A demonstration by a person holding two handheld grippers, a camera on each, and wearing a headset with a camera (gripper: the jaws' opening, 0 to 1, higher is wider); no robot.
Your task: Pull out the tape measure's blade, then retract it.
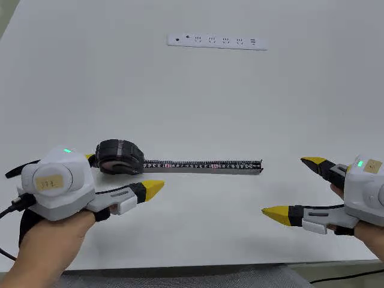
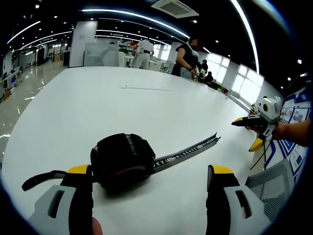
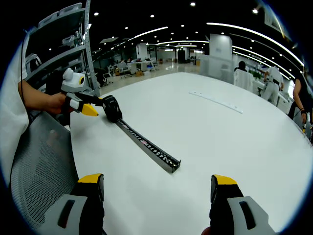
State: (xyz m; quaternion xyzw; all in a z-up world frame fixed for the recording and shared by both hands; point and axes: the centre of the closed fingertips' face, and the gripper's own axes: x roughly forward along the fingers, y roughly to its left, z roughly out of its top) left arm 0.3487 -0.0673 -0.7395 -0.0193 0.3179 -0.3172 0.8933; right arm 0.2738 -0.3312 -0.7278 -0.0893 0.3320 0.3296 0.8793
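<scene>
Trailing a flat ruled blade (image 1: 204, 165), the rounded black tape measure (image 1: 120, 157) rests

1. Lower left, head view: far jaw of left gripper (image 1: 122, 172) mostly hidden behind its own white body.
2. Right edge: right gripper (image 1: 293, 186) body cut off.
3. Figures on tape blade (image 1: 204, 165) too small to read.
4. Top centre: power strip (image 1: 217, 41) markings too small to tell.
5. Left gripper view, upper middle: people (image 2: 188, 56) far off, blurred.

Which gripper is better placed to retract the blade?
Probably left: the left gripper is open with the tape measure's case between its jaws, while the right gripper is open, apart from the blade's end.
</scene>
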